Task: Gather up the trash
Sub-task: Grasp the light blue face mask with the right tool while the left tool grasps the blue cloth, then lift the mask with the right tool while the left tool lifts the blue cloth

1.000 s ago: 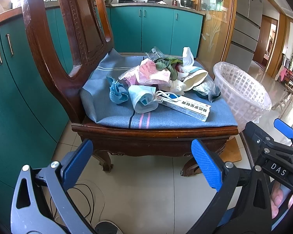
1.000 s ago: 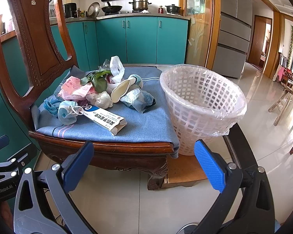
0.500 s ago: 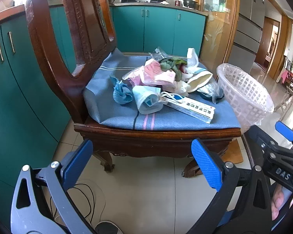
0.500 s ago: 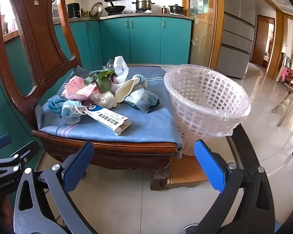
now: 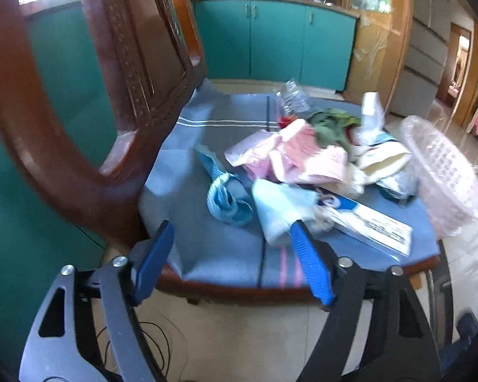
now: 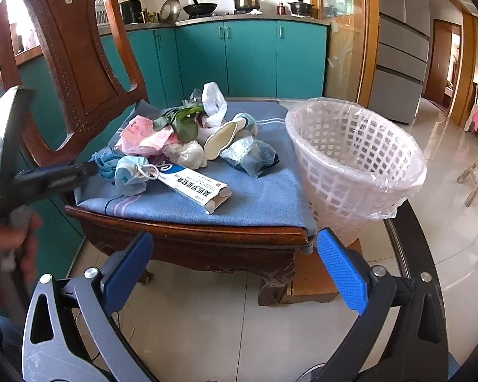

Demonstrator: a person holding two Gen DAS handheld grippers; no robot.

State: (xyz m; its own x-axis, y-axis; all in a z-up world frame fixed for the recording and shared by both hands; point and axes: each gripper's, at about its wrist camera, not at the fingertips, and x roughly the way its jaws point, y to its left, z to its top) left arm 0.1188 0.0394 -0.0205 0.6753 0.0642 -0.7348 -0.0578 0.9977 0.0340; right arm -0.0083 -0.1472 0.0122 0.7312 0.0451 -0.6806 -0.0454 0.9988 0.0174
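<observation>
Both jaws stand apart and hold nothing: the left gripper (image 5: pixel 231 254) has just been narrowing, with only air between its blue pads, while the right gripper (image 6: pixel 234 264) gapes wide, low in front of the seat. Trash lies heaped on the blue cushion (image 5: pixel 207 248) of a wooden chair (image 6: pixel 79 63). Nearest the left jaws, just ahead and slightly right of them, is a pale blue face mask (image 5: pixel 280 210), with a crumpled blue cloth (image 5: pixel 226 200) to its left. A long white carton (image 6: pixel 194 187) lies beside the mask, its long axis running across the seat towards the white mesh bin (image 6: pixel 353 165), which stands lined with clear plastic at the seat's right edge. The left view is smeared, so the mask's exact outline is uncertain. Judging by position, the left hand is nearer the mask; the right is nearer the bin.
</observation>
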